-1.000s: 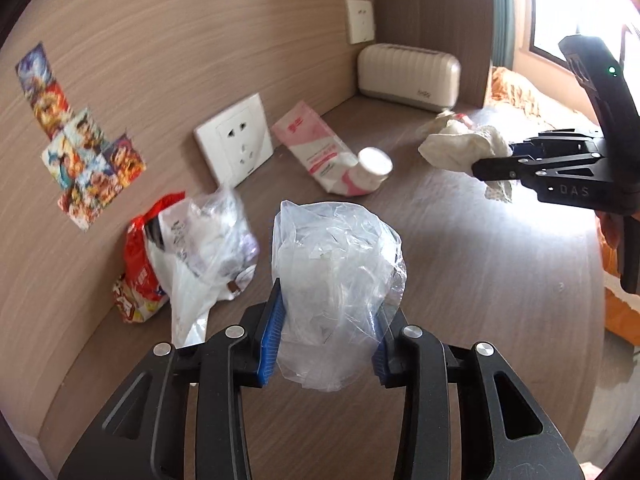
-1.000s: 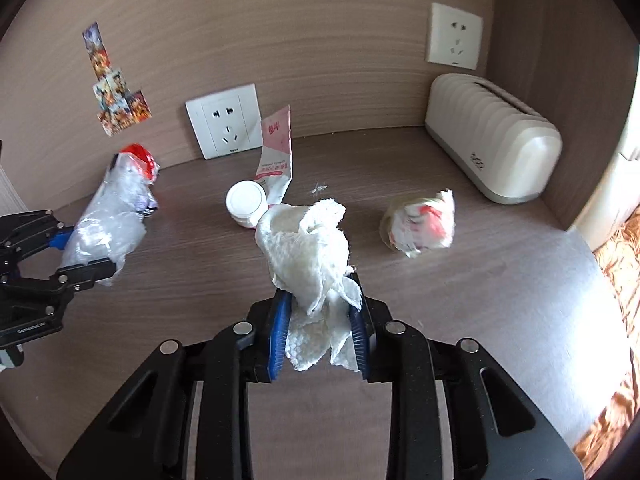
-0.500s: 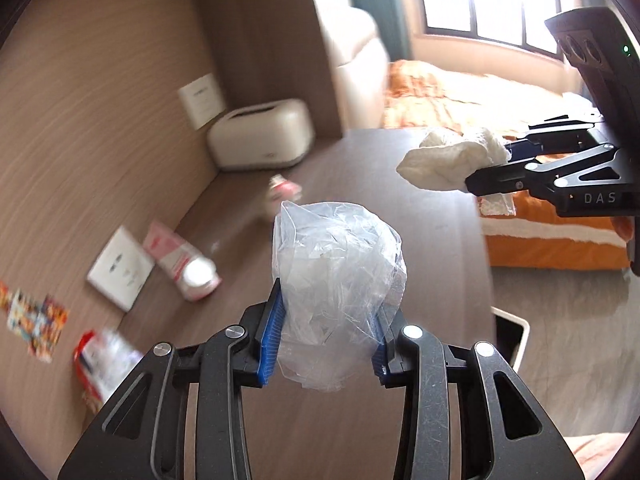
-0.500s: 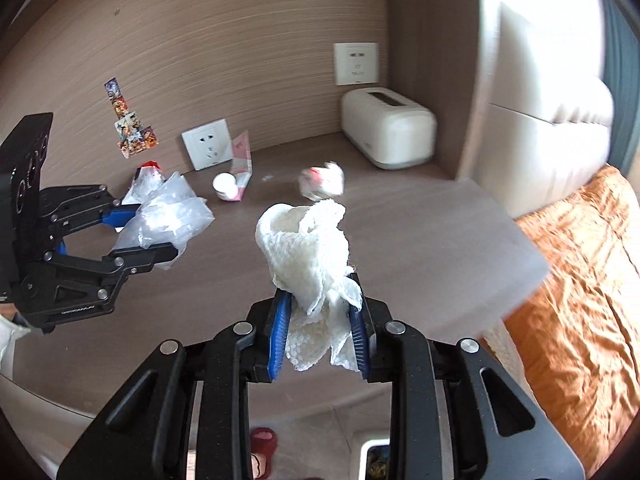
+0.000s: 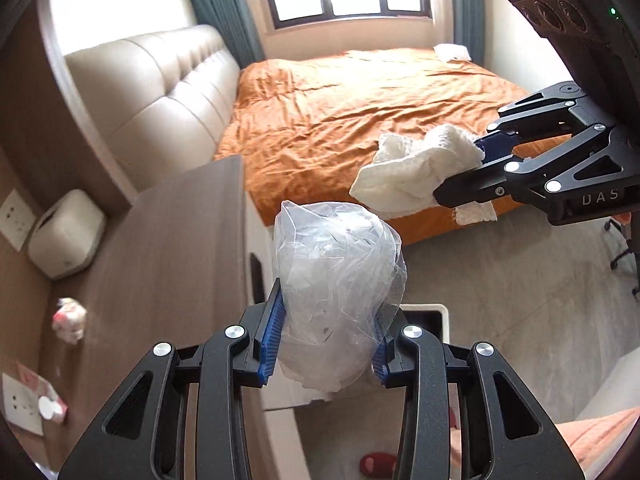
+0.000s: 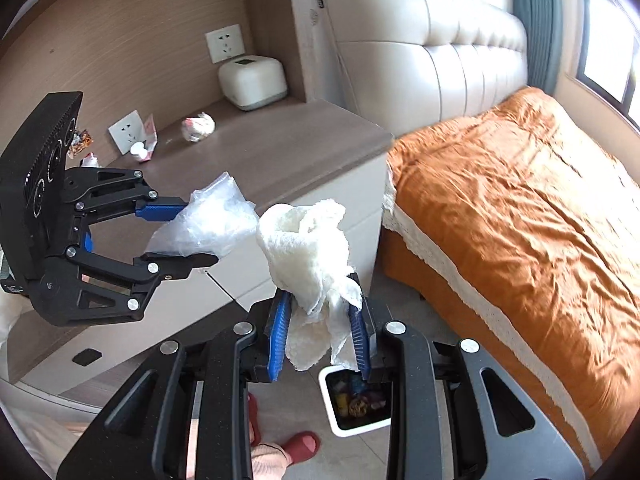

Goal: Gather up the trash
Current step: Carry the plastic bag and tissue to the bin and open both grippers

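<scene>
Trash bin point(image 6: 332, 392) below gripped tissue point(image 6: 308, 256)

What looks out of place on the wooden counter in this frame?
A crumpled wrapper and a tipped pink carton lie loose on the counter, uncollected. Nothing looks spilled or broken; both grippers hold their trash cleanly.

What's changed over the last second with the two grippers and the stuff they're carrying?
Both grippers swung away from the desk toward the bed, out over the floor; a white trash bin is now below. Nothing was released: the left gripper stays shut on the plastic bag, the right gripper on the paper towel.
</scene>
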Tool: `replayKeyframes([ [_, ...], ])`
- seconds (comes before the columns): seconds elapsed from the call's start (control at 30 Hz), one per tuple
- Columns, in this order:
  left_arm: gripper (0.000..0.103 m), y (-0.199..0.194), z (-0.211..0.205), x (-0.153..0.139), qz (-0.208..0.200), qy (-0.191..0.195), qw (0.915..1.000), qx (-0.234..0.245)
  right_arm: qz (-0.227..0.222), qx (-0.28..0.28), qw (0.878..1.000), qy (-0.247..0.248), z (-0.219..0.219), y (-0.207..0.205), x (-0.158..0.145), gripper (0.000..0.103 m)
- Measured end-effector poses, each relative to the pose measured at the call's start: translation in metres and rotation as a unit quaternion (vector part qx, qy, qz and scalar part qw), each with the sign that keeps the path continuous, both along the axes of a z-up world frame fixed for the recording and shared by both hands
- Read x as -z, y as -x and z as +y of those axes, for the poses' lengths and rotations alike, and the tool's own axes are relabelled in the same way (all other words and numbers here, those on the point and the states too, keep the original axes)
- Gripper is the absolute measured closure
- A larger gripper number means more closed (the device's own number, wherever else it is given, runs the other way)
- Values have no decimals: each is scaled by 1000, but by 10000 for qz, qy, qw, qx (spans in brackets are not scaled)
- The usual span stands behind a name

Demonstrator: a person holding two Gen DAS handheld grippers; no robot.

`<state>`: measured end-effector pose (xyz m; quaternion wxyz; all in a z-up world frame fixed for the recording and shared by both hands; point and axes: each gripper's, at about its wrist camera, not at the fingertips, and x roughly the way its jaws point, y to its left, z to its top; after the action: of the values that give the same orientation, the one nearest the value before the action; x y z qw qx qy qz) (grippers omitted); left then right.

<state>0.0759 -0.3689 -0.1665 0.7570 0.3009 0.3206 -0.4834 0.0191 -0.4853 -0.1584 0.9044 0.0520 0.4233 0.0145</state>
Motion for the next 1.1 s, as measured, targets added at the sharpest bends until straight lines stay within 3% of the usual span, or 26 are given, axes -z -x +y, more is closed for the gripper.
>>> replayKeyframes([
  [0.17, 67, 21, -45, 39, 248, -192, 9983, 487, 243, 278, 9992, -168, -33, 28, 28, 74],
  [0.37, 67, 33, -84, 118, 475, -671, 9918, 975, 654, 468, 9960, -385, -71, 47, 84, 73],
  [0.6, 67, 36, -111, 232, 1045, -906, 9828, 1226, 1205, 440, 9886, -792, -104, 49, 195, 73],
  [0.83, 66, 42, -130, 347, 1137, -1293, 9707, 1678, 1705, 223, 9794, -1061, -120, 44, 319, 73],
  [1.0, 64, 45, -129, 417, 1226, -1426, 9636, 1900, 1837, 32, 9775, -1039, -117, 41, 391, 71],
  [1.03, 53, 45, -129, 430, 1212, -1419, 9630, 1944, 1849, -21, 9774, -1021, -115, 41, 403, 69],
  [1.07, 15, 45, -131, 437, 1220, -1417, 9626, 1960, 1897, -95, 9770, -971, -114, 40, 418, 55],
  [1.1, 5, 45, -131, 449, 1199, -1424, 9624, 1980, 1965, -184, 9755, -972, -111, 40, 430, 33],
])
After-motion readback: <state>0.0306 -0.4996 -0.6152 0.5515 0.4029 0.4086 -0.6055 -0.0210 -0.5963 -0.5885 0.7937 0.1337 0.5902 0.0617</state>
